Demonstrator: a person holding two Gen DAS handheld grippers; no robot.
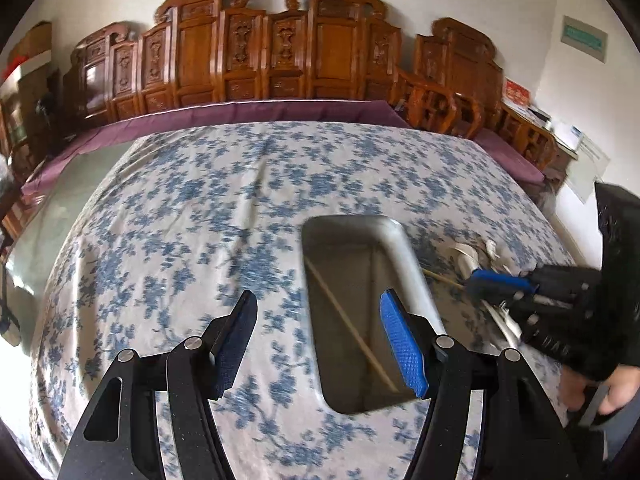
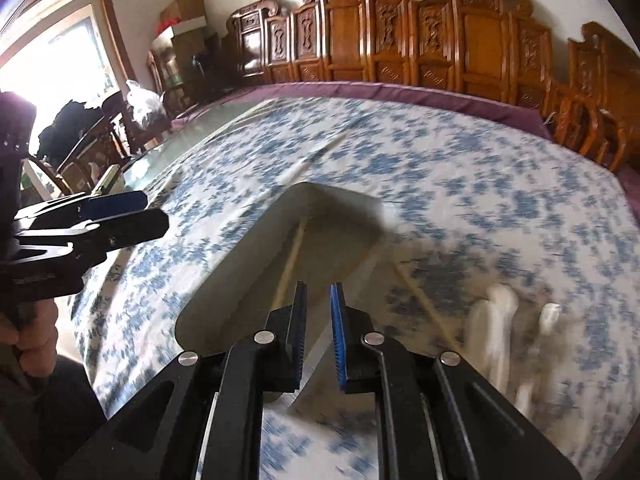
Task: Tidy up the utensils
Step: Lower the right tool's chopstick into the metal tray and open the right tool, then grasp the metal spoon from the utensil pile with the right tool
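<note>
A metal tray (image 1: 404, 252) sits on the blue-flowered tablecloth, with one wooden chopstick (image 1: 348, 320) lying inside it. My left gripper (image 1: 316, 344) is open and empty above the tray's near left edge. My right gripper (image 2: 318, 336) hovers over the tray's (image 2: 240, 288) near end, its jaws a narrow gap apart with nothing visible between them. It shows in the left wrist view (image 1: 500, 284) to the right of the tray. A second chopstick (image 2: 424, 304) and white spoons (image 2: 492, 336) lie on the cloth right of the tray, blurred.
The tablecloth (image 1: 240, 208) covers a wide table with a purple border (image 1: 256, 110). Carved wooden chairs (image 1: 280, 52) line the far side. The left gripper shows in the right wrist view (image 2: 120, 216) at the left edge.
</note>
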